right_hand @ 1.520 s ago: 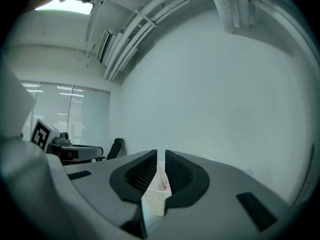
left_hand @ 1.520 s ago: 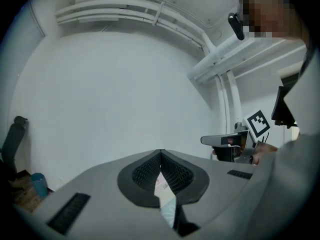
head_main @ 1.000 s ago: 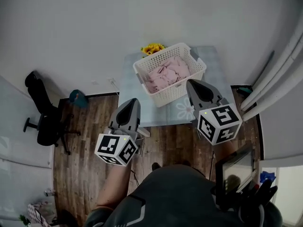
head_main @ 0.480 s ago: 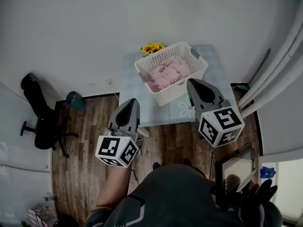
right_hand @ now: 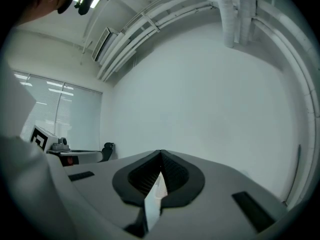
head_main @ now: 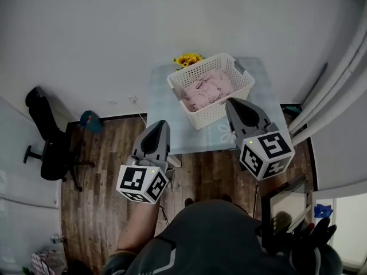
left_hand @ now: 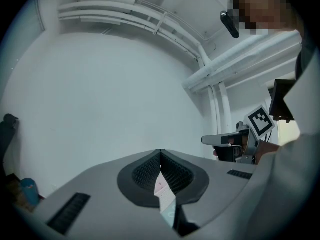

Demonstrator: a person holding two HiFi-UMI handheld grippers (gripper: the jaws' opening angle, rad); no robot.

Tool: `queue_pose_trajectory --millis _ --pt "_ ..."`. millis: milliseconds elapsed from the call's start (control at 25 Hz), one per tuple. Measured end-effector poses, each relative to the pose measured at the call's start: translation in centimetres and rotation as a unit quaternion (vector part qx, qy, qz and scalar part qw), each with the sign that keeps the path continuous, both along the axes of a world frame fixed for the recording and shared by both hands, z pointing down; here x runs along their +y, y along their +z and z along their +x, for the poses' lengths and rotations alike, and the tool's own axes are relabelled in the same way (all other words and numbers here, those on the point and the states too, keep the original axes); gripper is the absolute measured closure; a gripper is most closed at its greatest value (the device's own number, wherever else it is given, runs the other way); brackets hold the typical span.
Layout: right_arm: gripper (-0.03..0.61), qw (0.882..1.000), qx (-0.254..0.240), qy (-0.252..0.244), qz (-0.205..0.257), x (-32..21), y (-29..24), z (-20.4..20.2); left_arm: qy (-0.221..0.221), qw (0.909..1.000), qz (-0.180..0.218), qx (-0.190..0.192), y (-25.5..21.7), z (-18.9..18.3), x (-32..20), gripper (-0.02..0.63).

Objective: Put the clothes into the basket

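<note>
Basket (head_main: 215, 109) sits slightly further right in frame than before, clothes (head_main: 206, 87) inside; we log left gripper (head_main: 159, 123) and right gripper (head_main: 232, 103) below it, jaws closed, empty.

Left tongs (head_main: 159, 122), right tongs (head_main: 233, 101) closed, level

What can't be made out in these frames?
How many pink clothes fill the white plastic lattice basket: head view, too small, heaped together.
Base of the yellow flowers: head view, hidden behind the basket.
Pale blue table: gripper views, mostly blocked by the shut left hand-held gripper and right hand-held gripper themselves.
</note>
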State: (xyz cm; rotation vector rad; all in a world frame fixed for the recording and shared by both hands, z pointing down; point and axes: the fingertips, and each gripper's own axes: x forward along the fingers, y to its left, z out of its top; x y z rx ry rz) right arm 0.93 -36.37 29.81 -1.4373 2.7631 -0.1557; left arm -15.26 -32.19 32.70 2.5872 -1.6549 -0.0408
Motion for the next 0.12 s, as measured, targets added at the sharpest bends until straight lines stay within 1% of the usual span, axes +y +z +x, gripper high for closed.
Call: queue_pose_trajectory --millis 120 --pt "0.566 1.0 0.01 0.007 0.011 0.33 -0.26 -0.43 -0.001 1.0 0.0 -0.002 -0.01 -0.35 0.25 0.606"
